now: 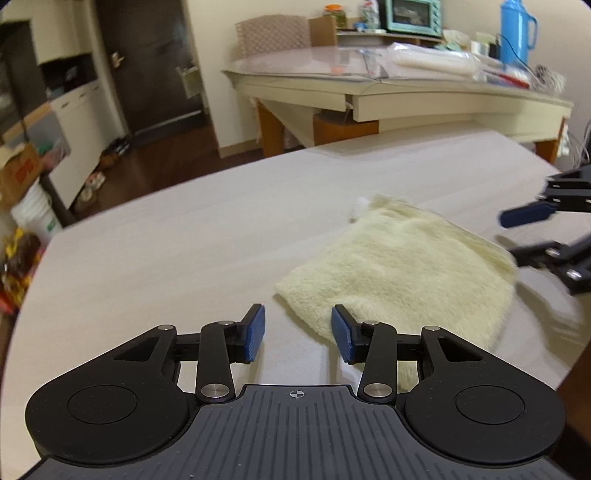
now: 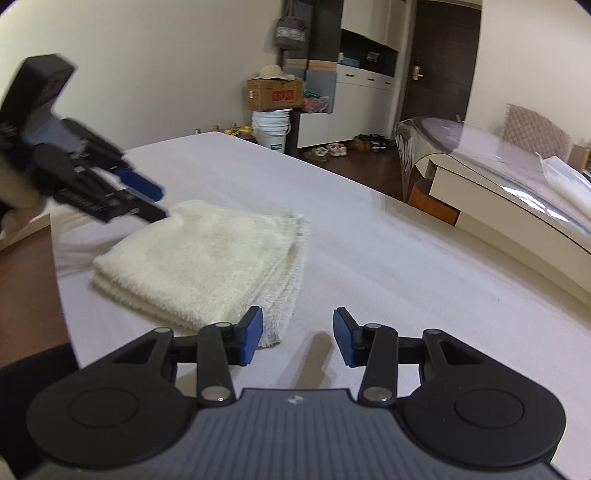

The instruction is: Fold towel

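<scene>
1. Cream towel folded into a thick, roughly square stack, flat on the pale grey table, several layers visible at its fringed edge in the right wrist view.
2. Towel placed toward the near edge of the table, close to the corner where a brown surface borders the grey top; far edge and far corners of the table well apart from it.
3. Left gripper partly open, blue pads apart, nothing between them, only bare table and the towel's near corner in the gap.
4. Right-hand pad of the left gripper just over the towel's near edge; contact impossible to tell.
5. Same left gripper seen blurred from the right wrist view, tips at the towel's far-left corner, holding nothing.
6. Right gripper also partly open and empty, bare table between the pads, a finger shadow on the cloth below.
7. Left-hand pad of the right gripper just beside the towel's fringed corner.
8. Right gripper seen blurred from the left wrist view, fingers spread at the towel's right edge, gripping nothing.
9. Beyond the table's far edge: a cream desk with a blue flask and a teal oven.
</scene>
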Demonstrator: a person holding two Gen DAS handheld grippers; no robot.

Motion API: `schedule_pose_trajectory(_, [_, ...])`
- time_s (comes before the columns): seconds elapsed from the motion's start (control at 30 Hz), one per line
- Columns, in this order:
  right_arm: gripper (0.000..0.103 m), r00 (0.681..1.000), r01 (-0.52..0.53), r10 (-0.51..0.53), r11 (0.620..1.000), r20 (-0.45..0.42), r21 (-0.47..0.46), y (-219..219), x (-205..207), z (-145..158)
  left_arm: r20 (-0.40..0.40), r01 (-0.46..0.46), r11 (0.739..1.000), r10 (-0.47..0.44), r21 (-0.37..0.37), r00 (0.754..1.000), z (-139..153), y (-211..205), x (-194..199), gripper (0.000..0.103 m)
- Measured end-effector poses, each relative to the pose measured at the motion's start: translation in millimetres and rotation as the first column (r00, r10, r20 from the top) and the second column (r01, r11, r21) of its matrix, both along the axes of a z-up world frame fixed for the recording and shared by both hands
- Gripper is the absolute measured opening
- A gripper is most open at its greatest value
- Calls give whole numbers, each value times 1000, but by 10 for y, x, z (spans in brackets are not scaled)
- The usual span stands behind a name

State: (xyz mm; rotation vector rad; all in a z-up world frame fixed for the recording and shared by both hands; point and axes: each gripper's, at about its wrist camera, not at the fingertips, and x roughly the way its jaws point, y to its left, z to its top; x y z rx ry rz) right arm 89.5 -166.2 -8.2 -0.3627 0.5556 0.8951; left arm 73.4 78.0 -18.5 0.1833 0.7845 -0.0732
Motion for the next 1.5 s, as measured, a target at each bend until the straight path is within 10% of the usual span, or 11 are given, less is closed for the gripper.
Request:
schedule_pose_trajectory(1.23, [56,996,65,-65,998,53,-12,331,-462,57,38,-84,992,88,-97,995,-78,-206,-429,55])
schedule_pose_trajectory(1.5, [65,987,159,-159,985,3,63,138,-547,170,67,-125,982,135,-140,988,-30,-151,-516,94])
